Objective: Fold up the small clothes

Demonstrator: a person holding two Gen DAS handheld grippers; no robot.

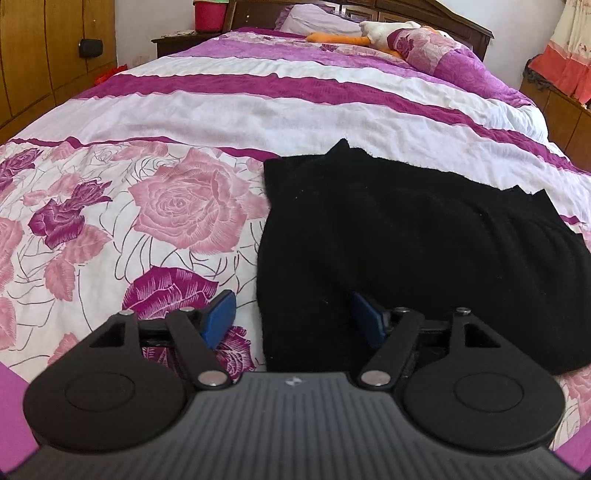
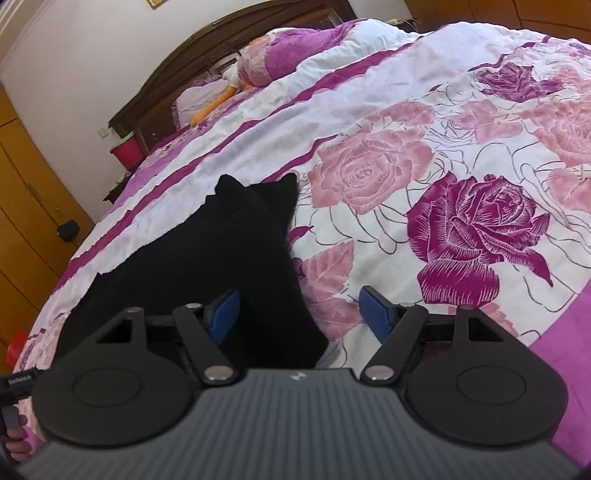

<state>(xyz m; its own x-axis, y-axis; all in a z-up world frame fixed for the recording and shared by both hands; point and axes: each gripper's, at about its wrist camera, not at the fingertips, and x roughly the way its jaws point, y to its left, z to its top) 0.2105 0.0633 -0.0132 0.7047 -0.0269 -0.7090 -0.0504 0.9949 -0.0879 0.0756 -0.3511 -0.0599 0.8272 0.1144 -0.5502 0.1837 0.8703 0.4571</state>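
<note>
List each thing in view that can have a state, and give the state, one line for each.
Black garment: lying flat on the bed, not yet folded up small.
Left gripper: open, jaws astride the garment's near left edge.
Right gripper: open, jaws astride the garment's near right edge.
Bedspread: spread over the bed, slightly wrinkled.
Stuffed toy: lying by the pillows.

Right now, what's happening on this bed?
A person holds a two-finger tool in each hand over a black garment lying flat on the floral bedspread. The left tool sits open at the garment's near left edge, the right tool open at its near right corner. Neither pinches the cloth, so no fold is under way. A stuffed toy lies by the pillows.
</note>
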